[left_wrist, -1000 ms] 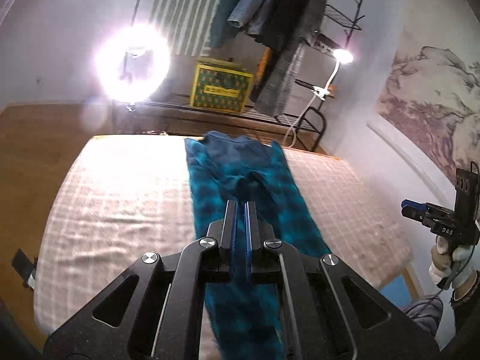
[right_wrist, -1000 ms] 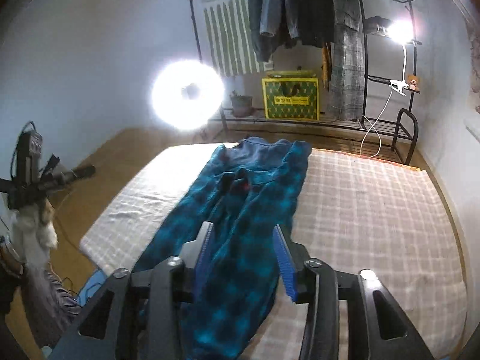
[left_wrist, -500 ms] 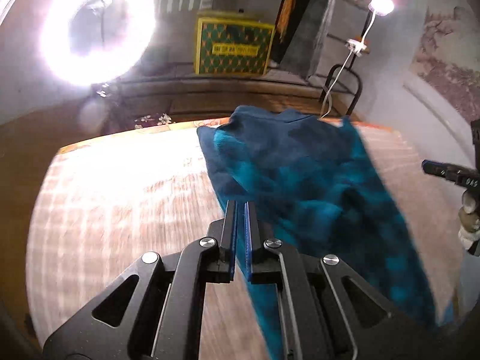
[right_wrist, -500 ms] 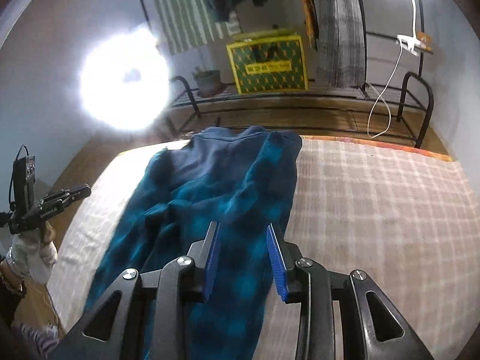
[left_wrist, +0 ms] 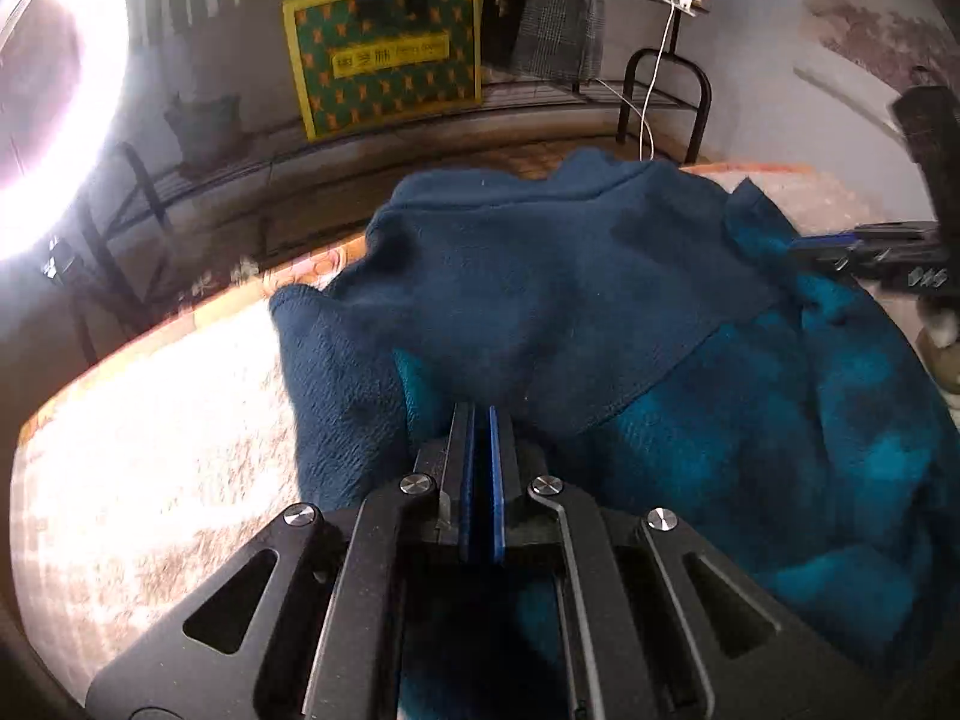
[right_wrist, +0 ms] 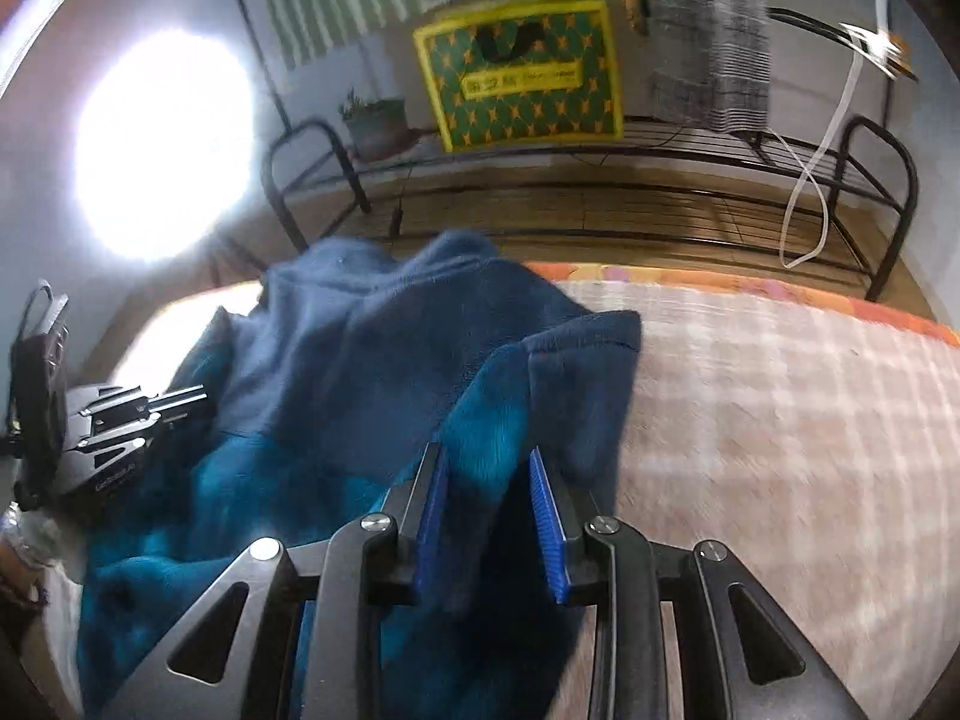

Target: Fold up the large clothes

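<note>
A large blue and teal checked fleece garment lies on the bed, its plain dark blue end bunched at the far edge; it also shows in the right wrist view. My left gripper is shut, its tips over the garment's left side; I cannot tell whether cloth is pinched. It shows at the left of the right wrist view. My right gripper is open with a fold of the garment's right edge between its fingers. It shows at the right of the left wrist view.
The bed has a pale checked cover with an orange border. Beyond its far edge stand a black metal rack, a yellow and green box, a potted plant and hanging clothes. A bright ring light glares at left.
Both grippers have moved forward along the garment to its far dark blue end. The left stayed shut, the right stayed open and now straddles the garment's right edge.
</note>
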Demonstrator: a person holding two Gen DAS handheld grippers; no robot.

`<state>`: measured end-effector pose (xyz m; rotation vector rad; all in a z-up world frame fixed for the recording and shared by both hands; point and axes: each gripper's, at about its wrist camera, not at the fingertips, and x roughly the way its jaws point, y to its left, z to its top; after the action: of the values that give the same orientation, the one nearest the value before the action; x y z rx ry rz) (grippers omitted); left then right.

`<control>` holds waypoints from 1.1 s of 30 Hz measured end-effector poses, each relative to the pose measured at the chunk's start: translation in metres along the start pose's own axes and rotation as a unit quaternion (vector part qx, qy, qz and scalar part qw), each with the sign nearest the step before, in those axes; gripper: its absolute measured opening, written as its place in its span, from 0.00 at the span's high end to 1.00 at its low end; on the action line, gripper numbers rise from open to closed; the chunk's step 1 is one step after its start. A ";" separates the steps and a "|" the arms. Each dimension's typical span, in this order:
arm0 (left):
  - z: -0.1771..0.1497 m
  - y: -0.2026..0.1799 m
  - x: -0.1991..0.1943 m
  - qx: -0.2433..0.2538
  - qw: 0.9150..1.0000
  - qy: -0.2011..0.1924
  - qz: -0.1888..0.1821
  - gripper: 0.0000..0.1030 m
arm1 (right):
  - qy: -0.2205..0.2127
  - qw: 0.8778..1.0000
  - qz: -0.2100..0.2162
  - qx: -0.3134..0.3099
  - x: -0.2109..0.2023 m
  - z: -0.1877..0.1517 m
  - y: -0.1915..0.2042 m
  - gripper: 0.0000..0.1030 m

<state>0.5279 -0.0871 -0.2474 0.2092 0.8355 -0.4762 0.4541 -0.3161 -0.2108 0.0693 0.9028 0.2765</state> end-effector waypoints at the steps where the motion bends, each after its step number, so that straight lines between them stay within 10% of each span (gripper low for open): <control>1: 0.002 0.002 0.001 -0.003 1.000 0.002 -0.007 1.00 | 0.008 1.000 -0.012 -0.017 0.009 0.000 0.005 0.72; 11: 0.002 0.024 -0.085 -0.063 0.997 -0.030 -0.031 1.00 | -0.029 0.999 0.039 0.008 -0.058 -0.004 0.000 0.70; 33: -0.095 -0.045 -0.473 -0.063 0.984 -0.161 -0.048 0.98 | -0.211 0.973 0.092 -0.018 -0.440 -0.130 0.060 0.64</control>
<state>0.1720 0.0603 0.0470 -0.0256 0.5579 -0.5291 0.0819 -0.3829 0.0560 0.1725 0.4678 0.4323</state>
